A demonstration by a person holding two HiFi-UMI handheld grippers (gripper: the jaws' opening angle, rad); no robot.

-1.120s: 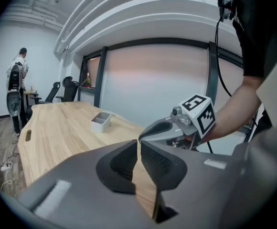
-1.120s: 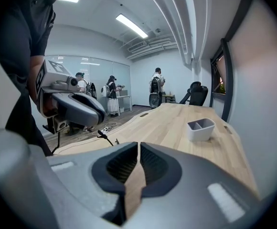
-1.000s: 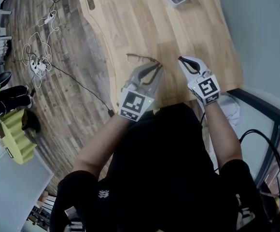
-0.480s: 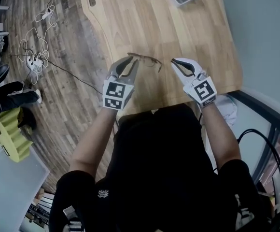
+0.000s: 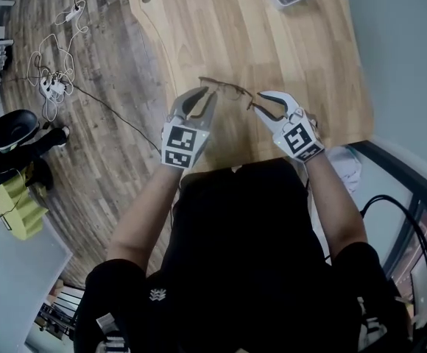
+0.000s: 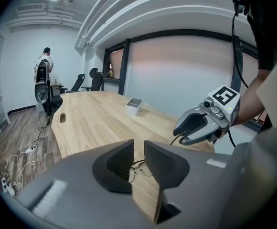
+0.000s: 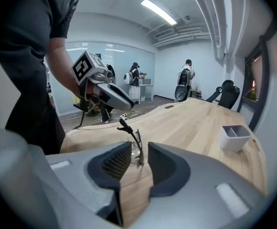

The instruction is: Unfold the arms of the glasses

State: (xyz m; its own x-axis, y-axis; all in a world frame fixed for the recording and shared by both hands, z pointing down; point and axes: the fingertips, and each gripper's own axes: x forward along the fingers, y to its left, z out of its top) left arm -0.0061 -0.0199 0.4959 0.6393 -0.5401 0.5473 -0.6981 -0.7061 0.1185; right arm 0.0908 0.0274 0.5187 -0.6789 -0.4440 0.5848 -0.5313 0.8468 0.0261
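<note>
- Now, glasses point(image 5: 224, 87) are lying at frame centre on the tabletop point(image 5: 287, 57), between both tongs.
- Meanwhile the left tongs point(image 5: 201, 98) and the right tongs point(image 5: 256, 103) are standing spread, pinching nothing.
- Steadying the frame while gently swinging one arm is looking wisest.

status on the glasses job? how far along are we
Done: nothing confirmable; the glasses sit on the table, and whether their arms are folded is too small to tell. In hand: left claw and right claw sit at either end of them, both open, gripping nothing. Left: likely hold the frame and swing both arms out.
</note>
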